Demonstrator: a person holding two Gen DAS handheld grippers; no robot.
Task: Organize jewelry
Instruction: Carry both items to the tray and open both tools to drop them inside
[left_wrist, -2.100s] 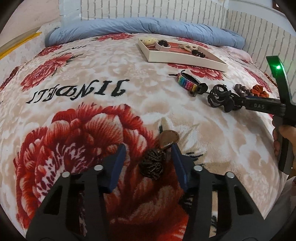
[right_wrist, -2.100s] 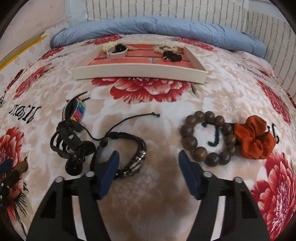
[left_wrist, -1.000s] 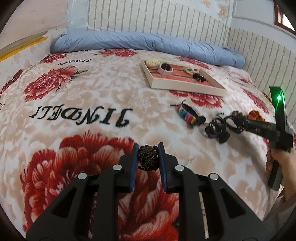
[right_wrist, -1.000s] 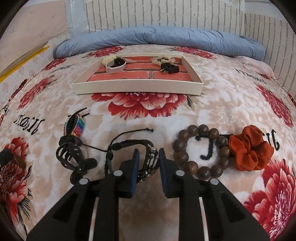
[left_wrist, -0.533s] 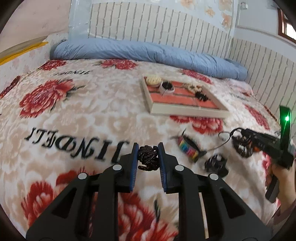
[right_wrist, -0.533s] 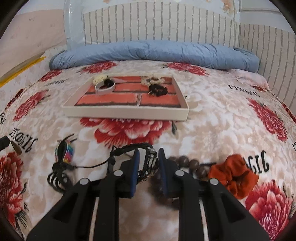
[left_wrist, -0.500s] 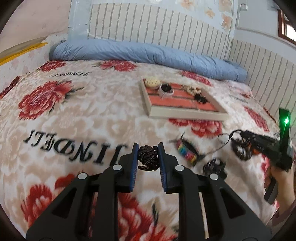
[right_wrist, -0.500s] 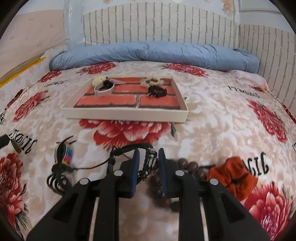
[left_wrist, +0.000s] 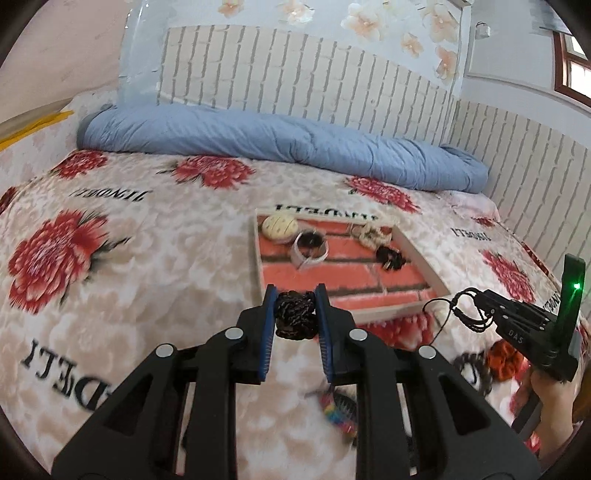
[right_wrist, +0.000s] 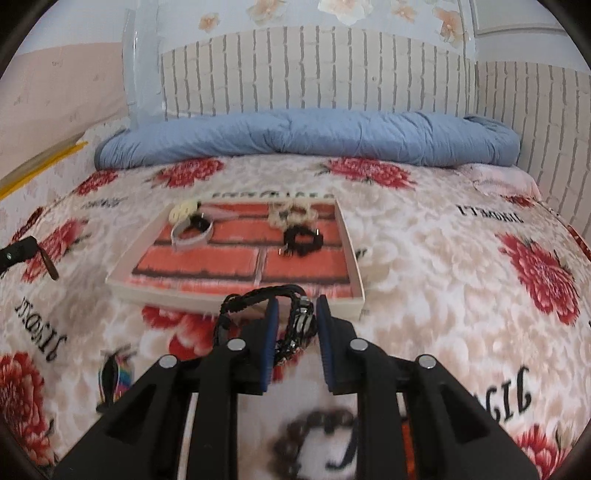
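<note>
Bedroom with white brick-pattern wall panels, a rolled blue quilt (left_wrist: 280, 136) at the head, and a plush cream blanket with red flowers (left_wrist: 155, 258) as the working surface. Upside-down black lettering across the blanket, blurred in places, seemingly "JINDELI".

Far left, bare blanket only. Left gripper (left_wrist: 295, 314) narrowed onto a dark knotted braided piece (left_wrist: 295, 319), held clear of the blanket just short of the near wall of the shallow white tray with a red brick-print floor (left_wrist: 421, 310). Inside the tray: a cream round piece (left_wrist: 279, 226), a grey loop band (left_wrist: 310, 251), a cream crocheted piece (left_wrist: 373, 232), a black scrunchie (left_wrist: 389, 256). Below and right of the left fingers, a rainbow-striped band (left_wrist: 338, 411) on the blanket, blurred. Further right, the right gripper (right_wrist: 295, 317) pinched on a black multi-strand corded bracelet (right_wrist: 301, 325), its loop arching out to the left and a cord hanging; letters "DAS" legible on that gripper's body in the left wrist view. Under it, a ring of dark brown wooden beads (right_wrist: 314, 432) and an orange scrunchie (left_wrist: 502, 360), both on the blanket.

Step judged: carrying both pieces to the tray. Next: clearing the near rim, lowering over bare brick floor, then releasing without dragging the trailing cord across the pieces already there.
</note>
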